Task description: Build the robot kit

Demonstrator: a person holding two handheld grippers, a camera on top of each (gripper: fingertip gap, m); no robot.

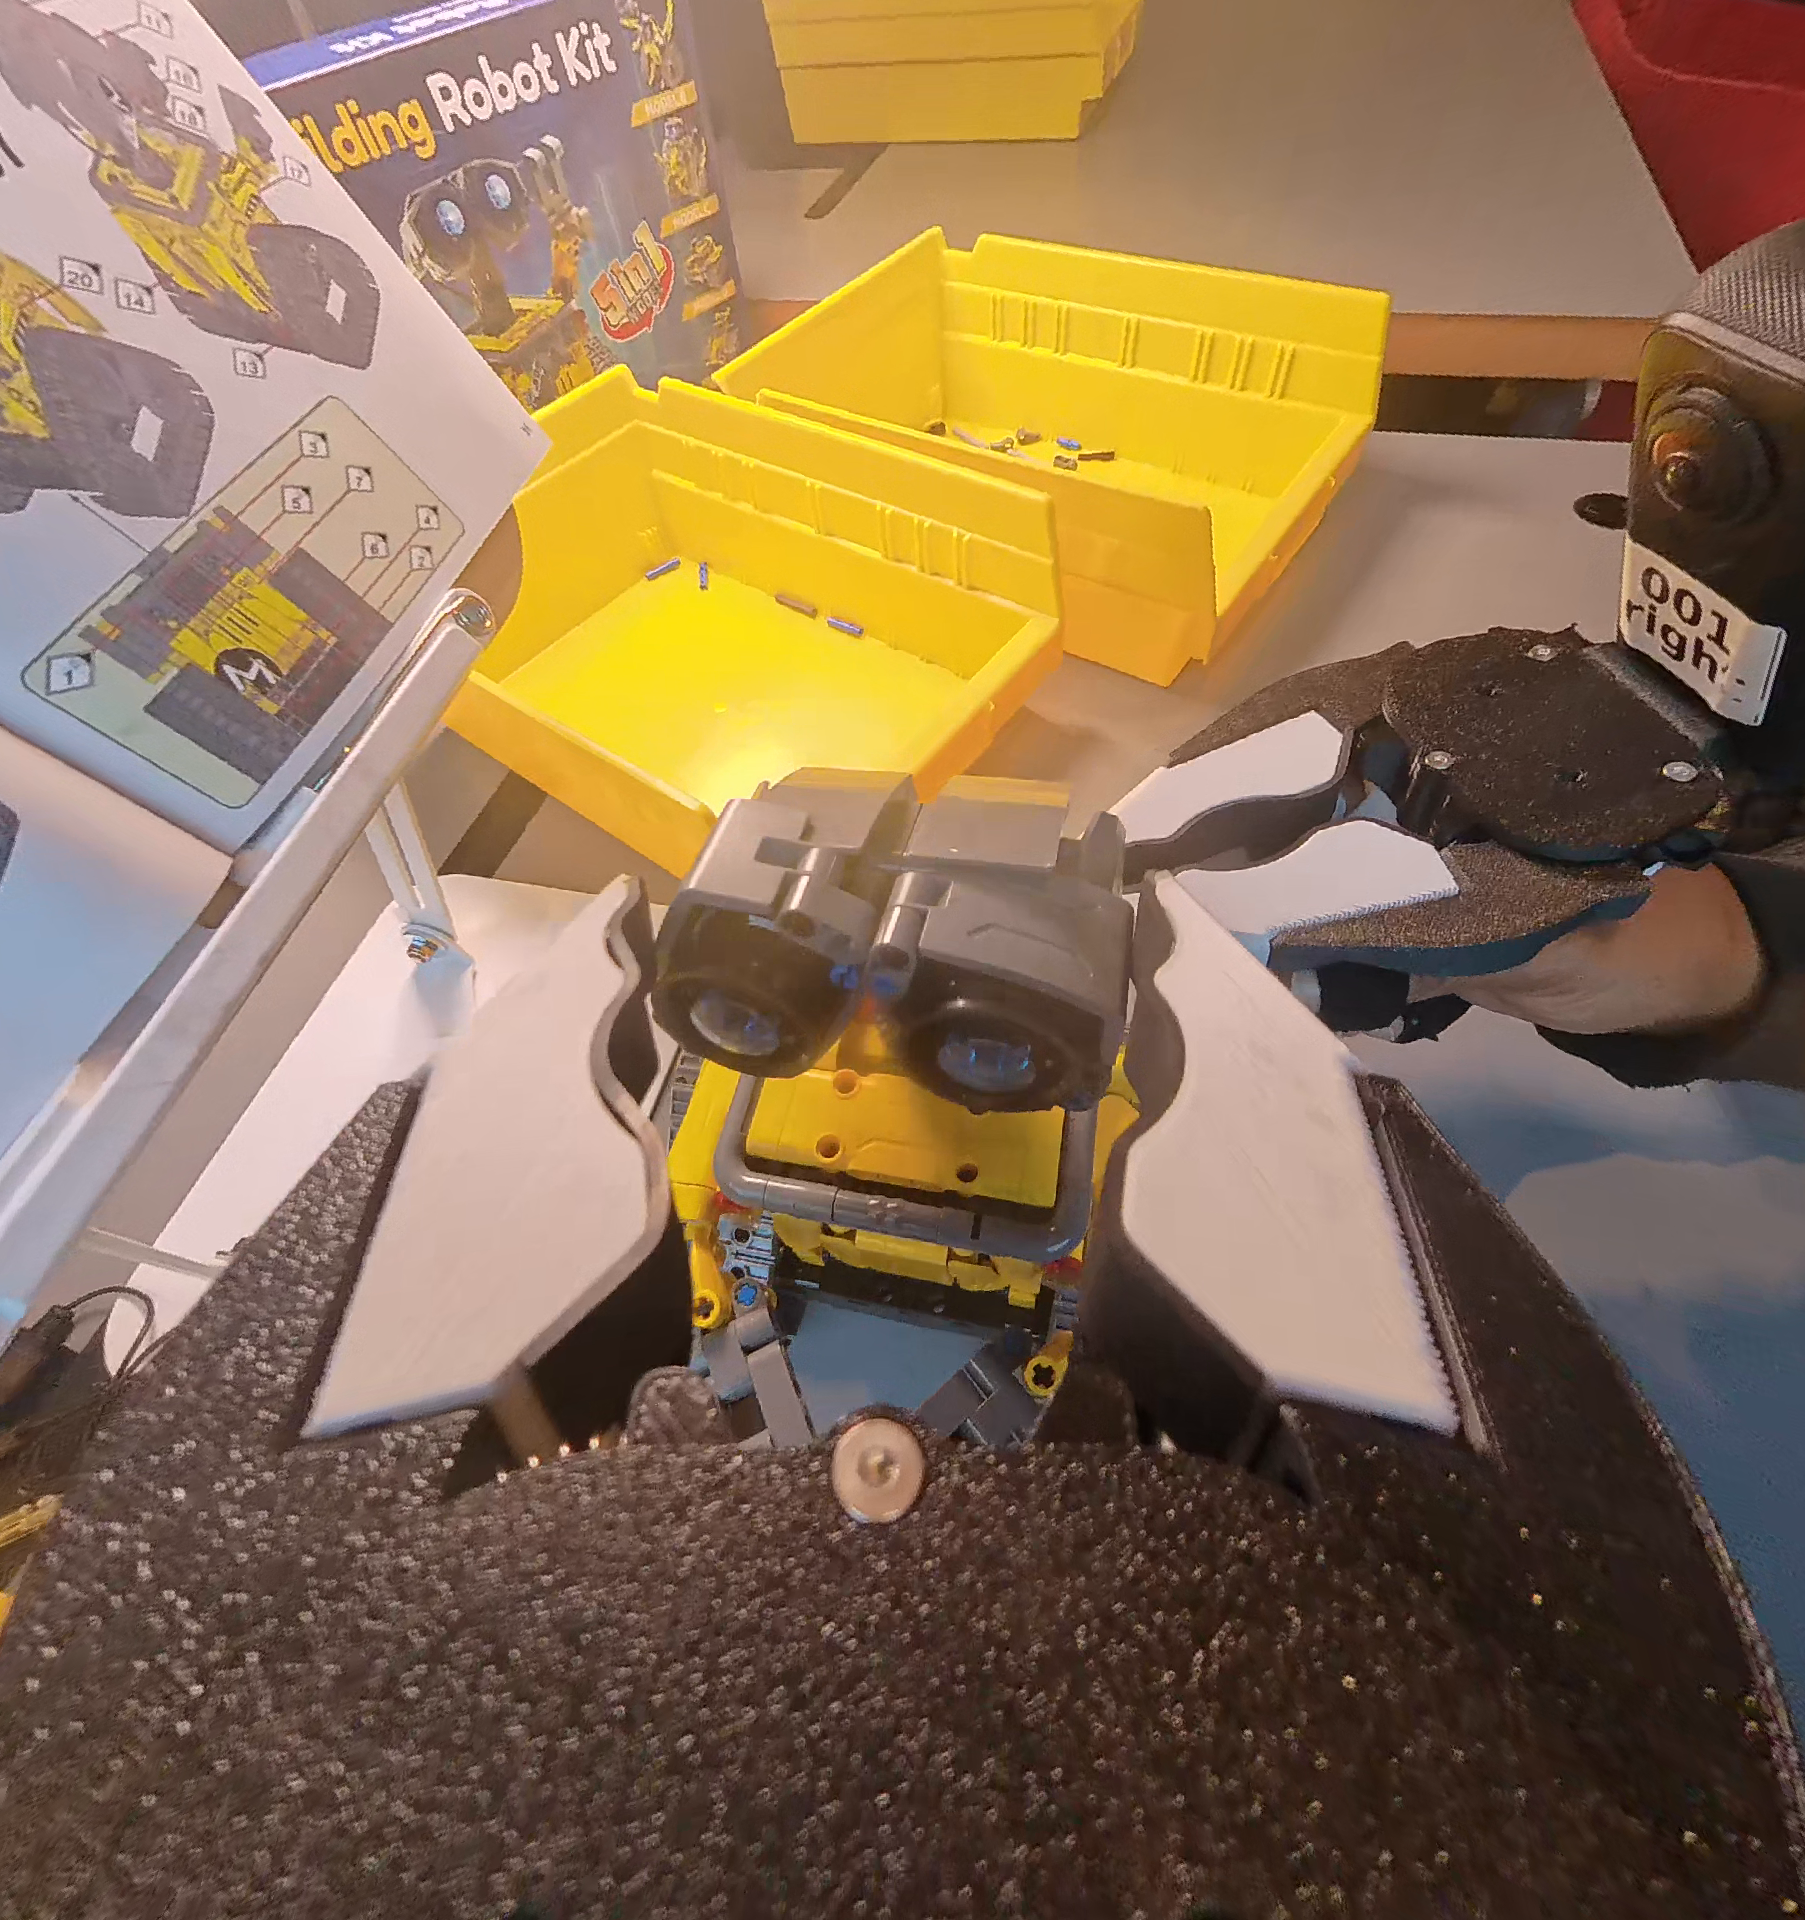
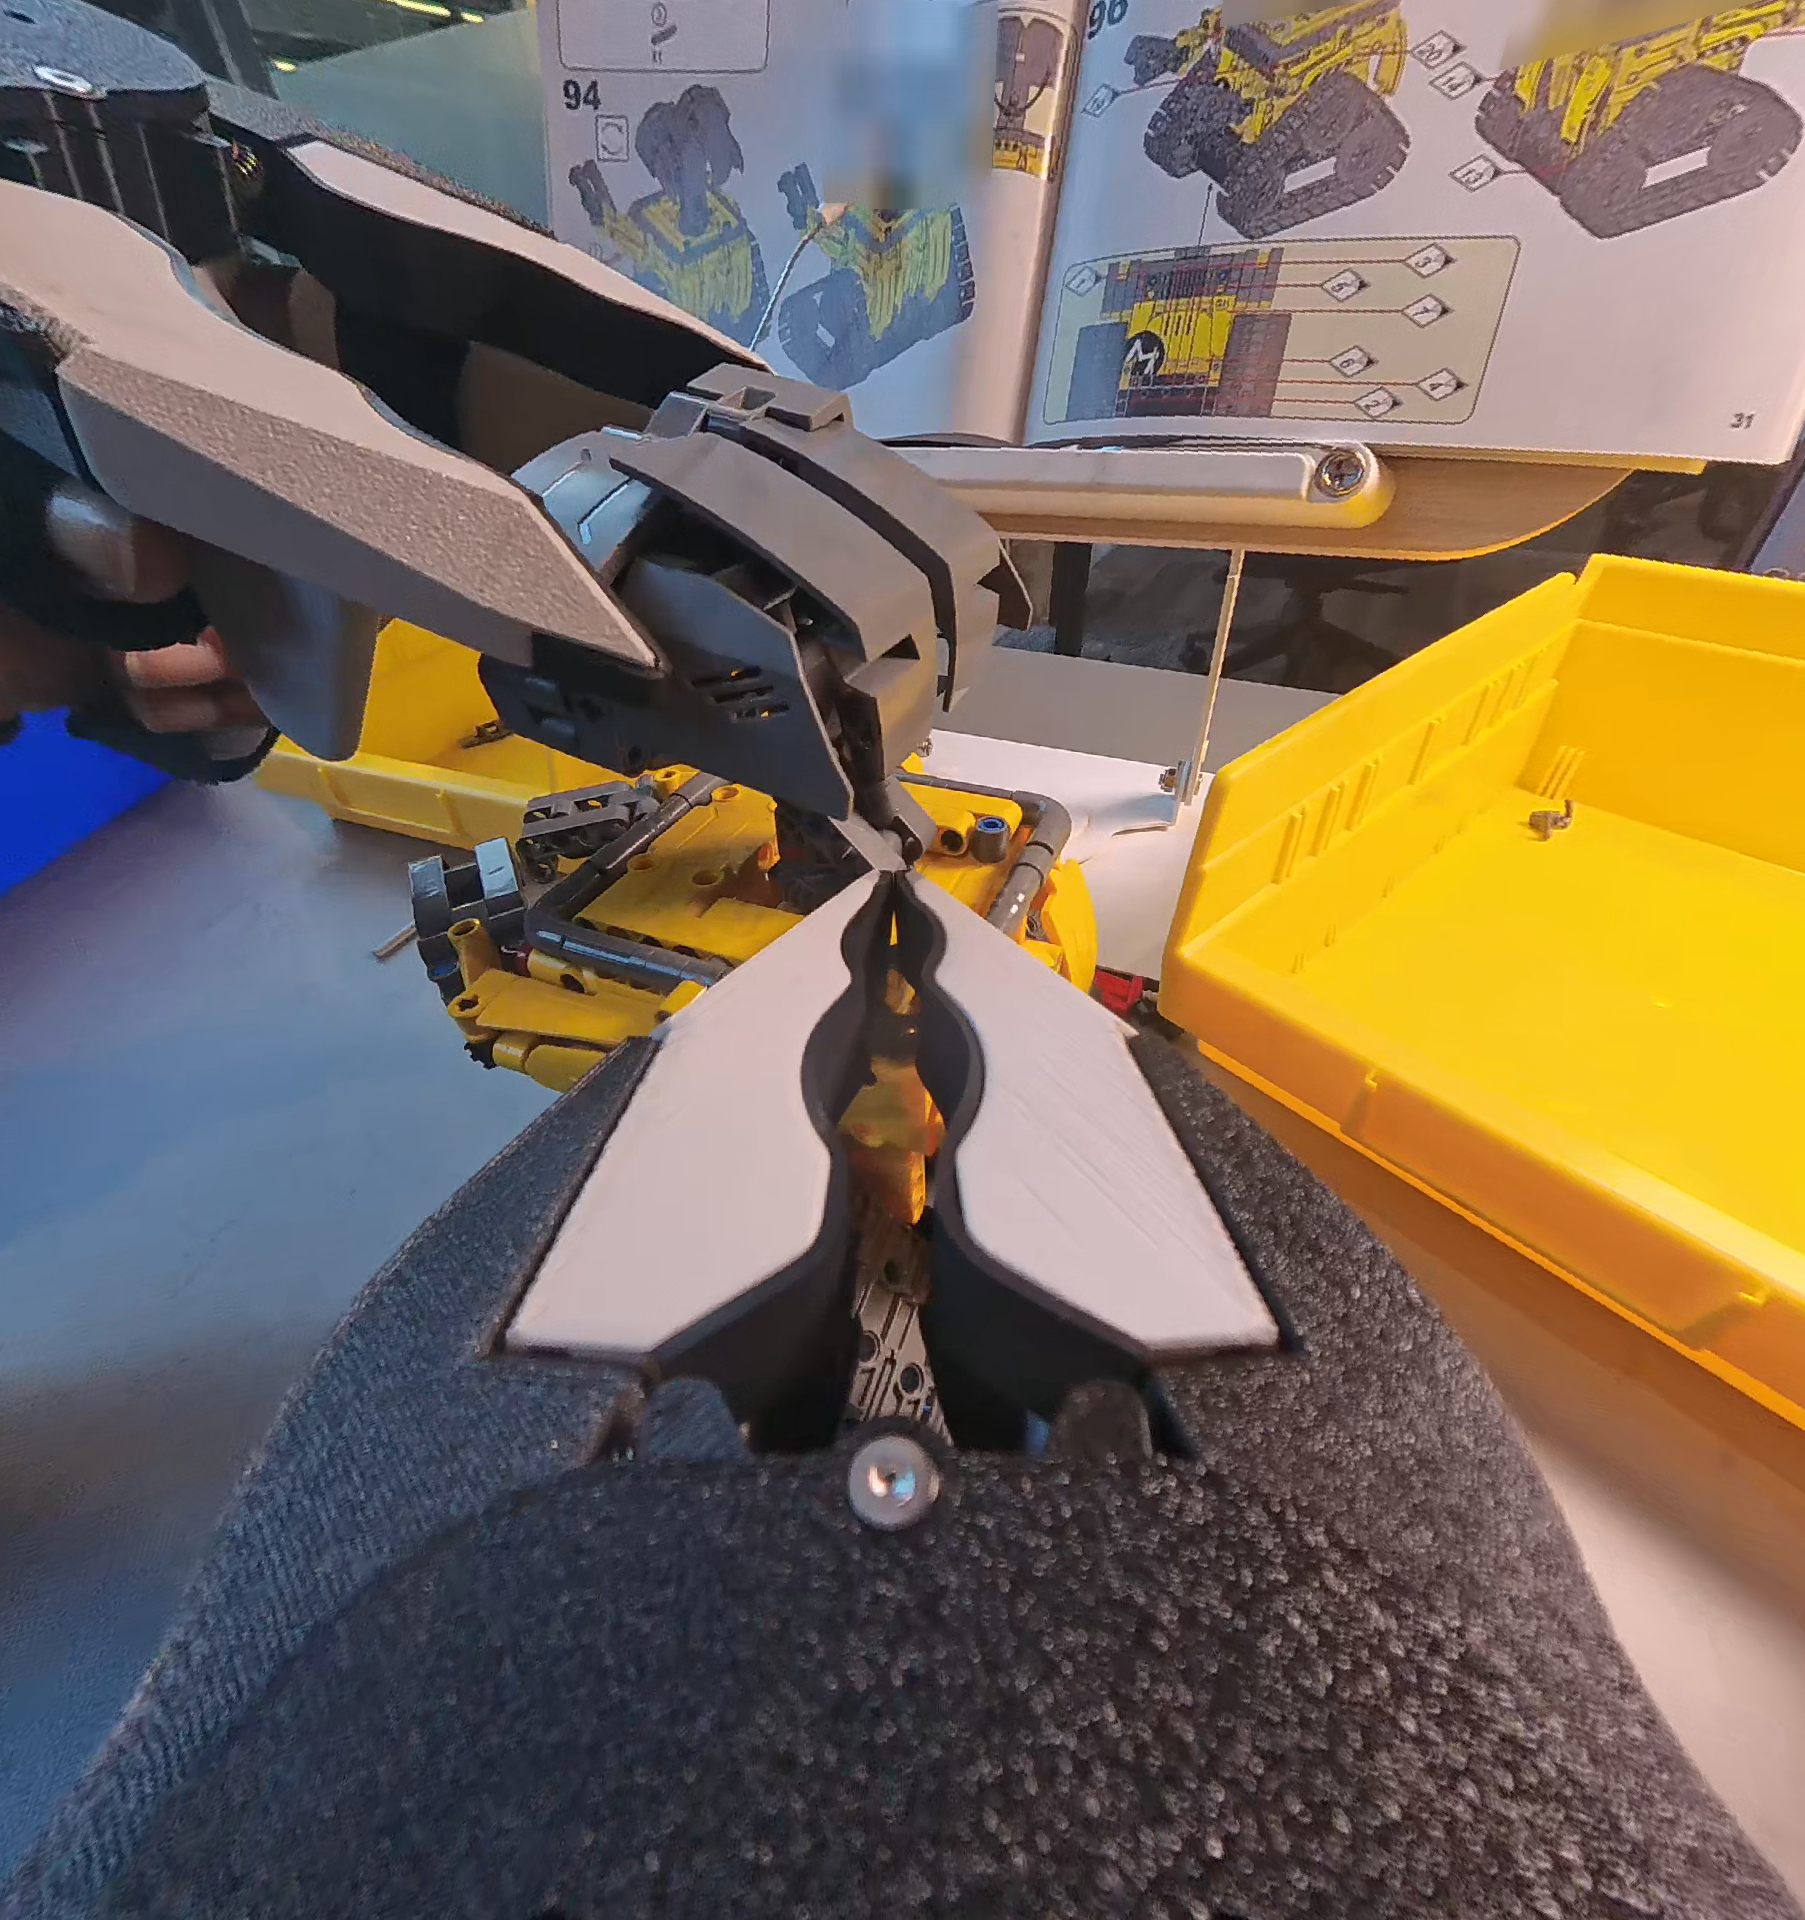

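Observation:
A brick-built robot with a yellow body (image 1: 877, 1132) and a grey binocular head (image 1: 991, 883) stands on the table. My left gripper (image 1: 887, 935) is shut on the head, one finger against each side. The right wrist view shows this grip (image 2: 711, 499) on the head (image 2: 773, 582) from the side. My right gripper (image 2: 890, 878) is shut. Its tips press together at the dark grey neck joint under the head, above the yellow body (image 2: 669, 894). I cannot tell whether they pinch a part. In the left wrist view it (image 1: 1137, 842) reaches in behind the head from the right.
Two yellow bins (image 1: 846, 530) (image 1: 1137, 332) with a few small parts stand behind the robot; one (image 2: 1500, 987) is right of my right gripper. An open instruction booklet (image 1: 150, 416) (image 2: 1397, 260) rests on a metal stand at left. The kit box (image 1: 524, 187) and stacked bins (image 1: 939, 73) stand farther back. The gap from one gripper's tips to the other's is roughly 6 cm.

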